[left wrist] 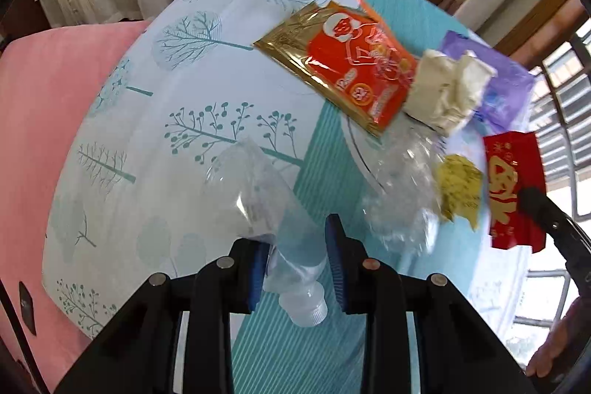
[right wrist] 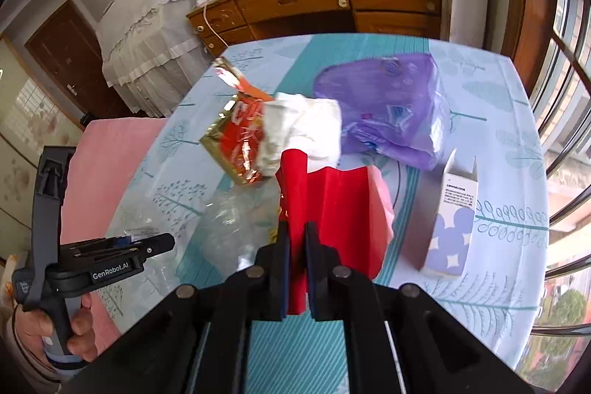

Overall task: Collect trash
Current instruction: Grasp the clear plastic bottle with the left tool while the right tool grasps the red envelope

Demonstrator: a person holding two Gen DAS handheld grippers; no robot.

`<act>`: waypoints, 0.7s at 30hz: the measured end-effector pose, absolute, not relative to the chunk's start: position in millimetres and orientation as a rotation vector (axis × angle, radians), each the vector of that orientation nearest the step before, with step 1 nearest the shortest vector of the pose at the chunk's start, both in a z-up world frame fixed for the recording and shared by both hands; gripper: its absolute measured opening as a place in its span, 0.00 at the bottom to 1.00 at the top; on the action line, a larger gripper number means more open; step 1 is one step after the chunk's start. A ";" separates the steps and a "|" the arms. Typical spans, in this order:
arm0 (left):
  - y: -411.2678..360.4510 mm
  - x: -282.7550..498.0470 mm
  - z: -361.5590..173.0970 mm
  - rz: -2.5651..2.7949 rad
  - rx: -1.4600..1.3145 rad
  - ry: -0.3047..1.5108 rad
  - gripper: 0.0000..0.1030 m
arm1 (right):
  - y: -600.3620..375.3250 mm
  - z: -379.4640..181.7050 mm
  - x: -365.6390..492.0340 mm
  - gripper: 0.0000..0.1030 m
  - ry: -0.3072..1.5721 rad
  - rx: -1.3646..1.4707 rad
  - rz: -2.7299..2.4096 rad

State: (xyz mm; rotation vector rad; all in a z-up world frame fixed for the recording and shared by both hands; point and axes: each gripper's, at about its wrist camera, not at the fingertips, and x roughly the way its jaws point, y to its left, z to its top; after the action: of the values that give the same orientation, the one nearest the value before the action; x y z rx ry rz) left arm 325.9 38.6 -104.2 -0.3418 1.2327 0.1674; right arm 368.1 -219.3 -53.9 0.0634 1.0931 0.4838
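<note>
My left gripper (left wrist: 297, 246) is closed on a crushed clear plastic bottle (left wrist: 266, 209), its neck and cap between the blue pads. My right gripper (right wrist: 297, 239) is shut on a red envelope (right wrist: 332, 209) and holds it above the table; the envelope also shows at the right of the left wrist view (left wrist: 513, 187). On the table lie a red and gold snack wrapper (left wrist: 343, 61), crumpled white tissue (left wrist: 447, 87), a purple plastic bag (right wrist: 391, 106), clear crumpled plastic (left wrist: 402, 187) and a yellow scrap (left wrist: 460, 185).
A small white and purple box (right wrist: 450, 220) stands at the right of the table. The tablecloth (left wrist: 184, 120) is pale blue with trees. A pink cushioned seat (left wrist: 40, 120) is at the left. A wooden dresser (right wrist: 332, 2) stands behind the table.
</note>
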 end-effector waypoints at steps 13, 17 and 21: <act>54.5 230.9 -35.0 -0.095 -0.355 1.092 0.27 | -181.6 -8.9 263.4 0.06 1.014 0.104 0.438; 59.9 193.5 -19.8 -0.148 -0.321 1.069 0.27 | -159.2 2.3 220.1 0.06 1.003 0.098 0.435; 60.8 155.3 -10.3 -0.203 -0.258 1.050 0.27 | -139.5 12.0 173.9 0.06 0.978 0.070 0.425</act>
State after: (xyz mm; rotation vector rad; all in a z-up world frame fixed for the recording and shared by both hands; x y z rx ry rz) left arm 155.3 60.8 -10.3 -0.2584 1.0496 -0.2025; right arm 173.9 -139.5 12.0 0.0704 0.9780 0.4255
